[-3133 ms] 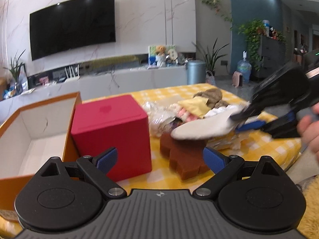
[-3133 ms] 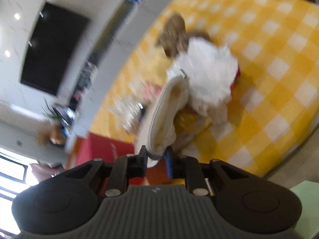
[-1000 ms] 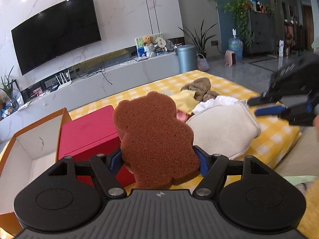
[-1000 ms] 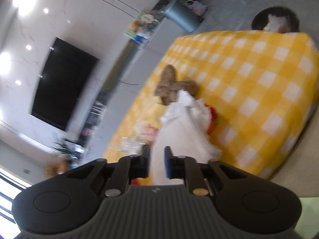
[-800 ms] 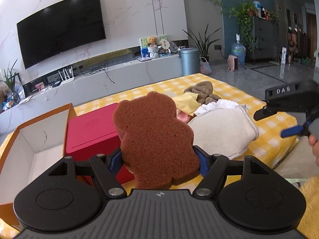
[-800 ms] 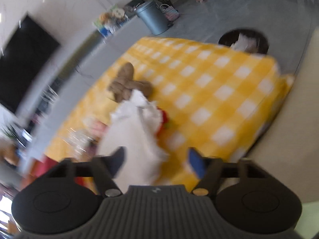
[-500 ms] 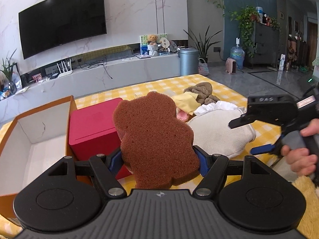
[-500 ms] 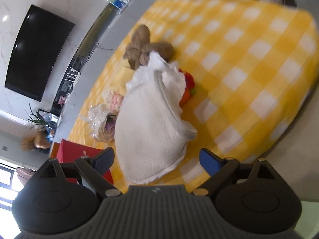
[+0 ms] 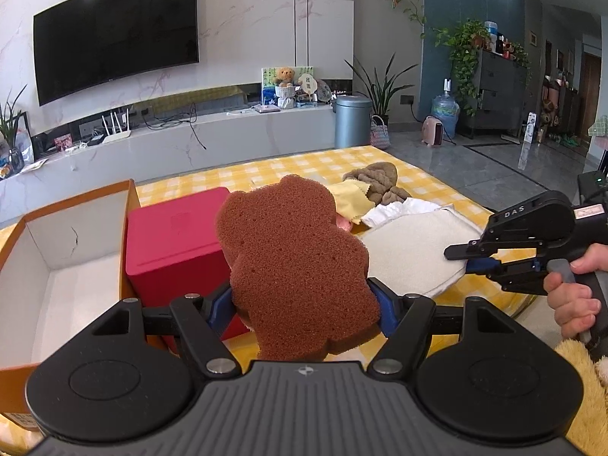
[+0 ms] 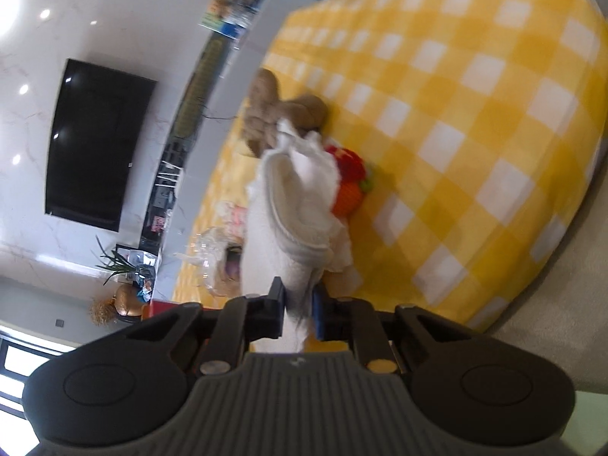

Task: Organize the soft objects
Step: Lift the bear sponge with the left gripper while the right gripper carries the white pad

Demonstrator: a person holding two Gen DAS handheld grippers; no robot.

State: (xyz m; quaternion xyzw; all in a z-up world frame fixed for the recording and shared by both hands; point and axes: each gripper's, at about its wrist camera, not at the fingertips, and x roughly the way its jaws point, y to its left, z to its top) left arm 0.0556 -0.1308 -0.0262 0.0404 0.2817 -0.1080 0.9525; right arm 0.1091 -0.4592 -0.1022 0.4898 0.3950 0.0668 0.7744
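Gripping the cream towel (image 10: 266, 235) by its near edge at centre frame, we have our right gripper (image 10: 298, 306) closing on that limp, light cloth, which droops, so the hem suits best. Lower centre in the left view, our left gripper (image 9: 304, 302) clamps the brown bear-shaped sponge (image 9: 296, 262), springy, porous and upright, by its base.

Porous brown foam sponge (image 9: 300, 266), fluffy white terry cloth (image 9: 414, 250), matt red box (image 9: 174, 235), checked fabric tablecloth (image 10: 475, 121).
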